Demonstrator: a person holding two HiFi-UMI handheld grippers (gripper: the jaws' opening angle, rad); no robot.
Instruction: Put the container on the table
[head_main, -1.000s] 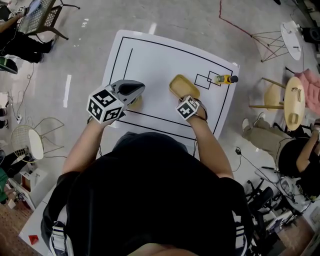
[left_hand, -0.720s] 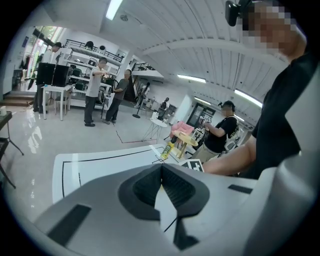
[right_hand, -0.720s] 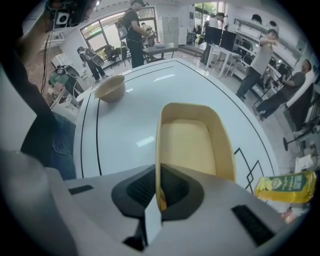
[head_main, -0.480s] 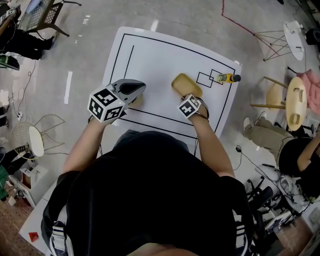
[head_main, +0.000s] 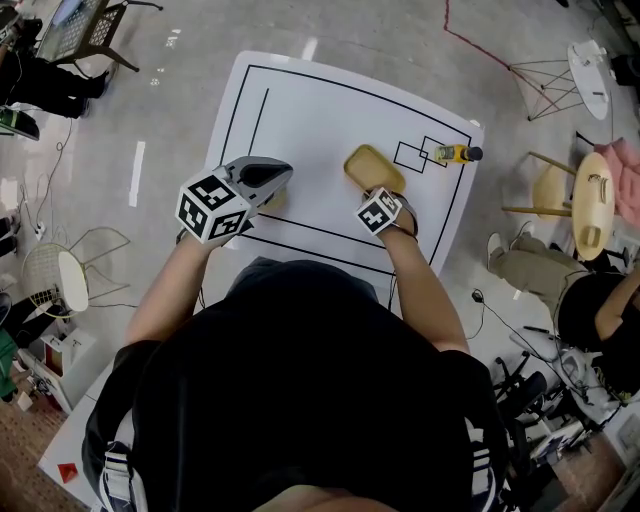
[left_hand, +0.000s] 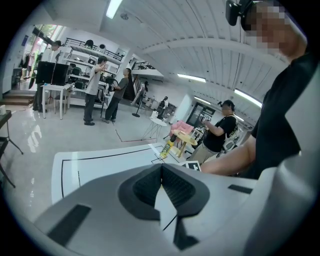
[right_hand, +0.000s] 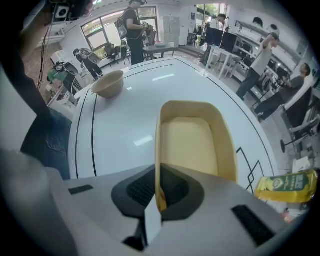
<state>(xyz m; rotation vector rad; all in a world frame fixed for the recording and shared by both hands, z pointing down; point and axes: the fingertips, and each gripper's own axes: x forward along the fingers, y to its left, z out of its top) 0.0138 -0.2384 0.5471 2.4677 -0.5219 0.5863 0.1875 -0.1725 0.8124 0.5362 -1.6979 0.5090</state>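
Observation:
A tan rectangular container (head_main: 371, 167) (right_hand: 196, 139) is over the middle right of the white table (head_main: 320, 115). My right gripper (head_main: 380, 196) (right_hand: 159, 189) is shut on its near rim, with the wall pinched between the jaws. I cannot tell whether the container's base touches the tabletop. My left gripper (head_main: 270, 179) (left_hand: 161, 174) is held over the table's front left, shut with nothing in it. A tan bowl (right_hand: 109, 83) stands on the table to the left, mostly hidden under the left gripper in the head view.
A yellow bottle with a dark cap (head_main: 456, 154) (right_hand: 286, 185) lies at the table's right edge beside small black-outlined squares (head_main: 416, 155). Black lines frame the tabletop. Chairs, small tables and several people stand around the table on the floor.
Almost nothing: the right gripper and container edge slightly farther onto the table. The left gripper holds its place.

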